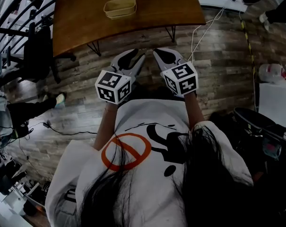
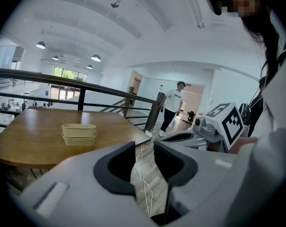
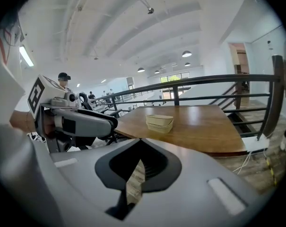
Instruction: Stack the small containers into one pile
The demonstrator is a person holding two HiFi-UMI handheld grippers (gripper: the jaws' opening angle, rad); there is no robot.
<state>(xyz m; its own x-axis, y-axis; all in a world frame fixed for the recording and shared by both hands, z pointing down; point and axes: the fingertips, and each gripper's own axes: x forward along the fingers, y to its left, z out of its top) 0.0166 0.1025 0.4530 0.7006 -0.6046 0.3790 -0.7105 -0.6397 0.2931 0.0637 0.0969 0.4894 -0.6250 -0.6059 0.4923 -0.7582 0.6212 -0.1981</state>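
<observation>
Containers (image 1: 120,7) — tan, nested in one pile, long side running left to right — sit on the table (image 1: 86,27) at top centre, well apart from both grippers below. Left gripper (image 1: 134,56) is slightly open and empty; right gripper (image 1: 160,55) is closed on nothing. Neither looks nearer.

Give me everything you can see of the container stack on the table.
The container stack is pale beige, shallow rectangular tubs with rounded corners, nested one inside another; at least two rims show, the exact count unclear. The material looks like paper pulp or matte plastic. It stands upright, open side up, seemingly empty, alone on the brown wooden table, touching only that tabletop.
</observation>
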